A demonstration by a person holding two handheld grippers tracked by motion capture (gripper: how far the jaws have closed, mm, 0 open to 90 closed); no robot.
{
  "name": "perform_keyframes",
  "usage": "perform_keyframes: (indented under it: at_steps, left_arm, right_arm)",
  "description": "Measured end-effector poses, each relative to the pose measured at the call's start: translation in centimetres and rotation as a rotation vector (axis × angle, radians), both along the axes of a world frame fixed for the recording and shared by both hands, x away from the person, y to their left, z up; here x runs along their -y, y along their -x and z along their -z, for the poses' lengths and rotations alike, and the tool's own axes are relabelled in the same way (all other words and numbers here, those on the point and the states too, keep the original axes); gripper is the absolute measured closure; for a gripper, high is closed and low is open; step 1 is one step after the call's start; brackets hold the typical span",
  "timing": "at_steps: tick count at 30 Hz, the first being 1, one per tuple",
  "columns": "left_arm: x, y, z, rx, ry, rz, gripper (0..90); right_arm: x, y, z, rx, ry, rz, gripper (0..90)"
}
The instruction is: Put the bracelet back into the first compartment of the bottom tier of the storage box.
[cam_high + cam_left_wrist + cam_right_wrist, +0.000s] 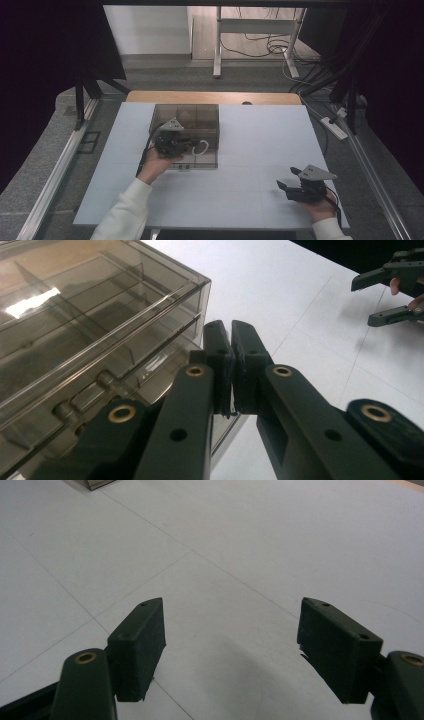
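Left tongs [186, 145] clenched beside the smoky plastic organizer box [192, 122]; right tongs [286, 179] released at the counter's [260, 145] five o'clock.

The box [186, 135] is see-through and smoky brown, with a white loop [201, 147] by it. The table [250, 150] is white with thin grey lines. Both grippers, left [172, 142] and right [295, 185], are black with grey top plates. The sleeves [125, 210] are white.

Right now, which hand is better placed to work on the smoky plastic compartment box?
Left. The left hand-held gripper, jaws shut, is over the compartment box at its near edge. The right hand-held gripper, jaws open, rests apart at the table's near right corner.
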State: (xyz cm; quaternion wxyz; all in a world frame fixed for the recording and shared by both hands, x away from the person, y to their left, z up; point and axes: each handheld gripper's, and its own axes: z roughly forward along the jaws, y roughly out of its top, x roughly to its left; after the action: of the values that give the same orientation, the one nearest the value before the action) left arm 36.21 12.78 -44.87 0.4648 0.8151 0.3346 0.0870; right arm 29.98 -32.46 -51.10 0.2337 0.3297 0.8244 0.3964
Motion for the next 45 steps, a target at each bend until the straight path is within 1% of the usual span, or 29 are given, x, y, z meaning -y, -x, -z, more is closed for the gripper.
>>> perform_keyframes:
  at_steps: [4, 14, 19, 27, 36, 45]
  left_arm:
    - [-0.6, 0.2, 0.3, -0.008, 0.003, -0.014, 86.6]
    - [-2.1, 0.5, 0.4, -0.011, 0.011, -0.054, 86.6]
    - [-2.7, 0.6, 0.3, -0.003, 0.003, -0.070, 86.6]
    - [-3.9, 0.9, 0.3, -0.002, 0.012, -0.100, 86.6]
    - [-6.0, 1.4, 0.3, 0.000, 0.028, -0.145, 86.6]
    - [-7.8, 1.7, 0.2, 0.004, 0.043, -0.187, 86.6]
  right_arm:
    - [0.0, 0.0, 0.0, 0.001, 0.000, -0.001, 27.0]
    - [0.0, 0.0, 0.0, 0.001, 0.005, -0.002, 27.0]
    - [-0.1, 0.0, 0.1, 0.001, 0.004, -0.002, 27.0]
    - [-0.1, 0.0, 0.0, -0.001, 0.006, -0.004, 27.0]
    - [-0.1, 0.0, 0.1, -0.002, 0.004, -0.003, 26.8]
    - [-0.1, 0.0, 0.1, -0.002, 0.005, -0.002, 26.8]
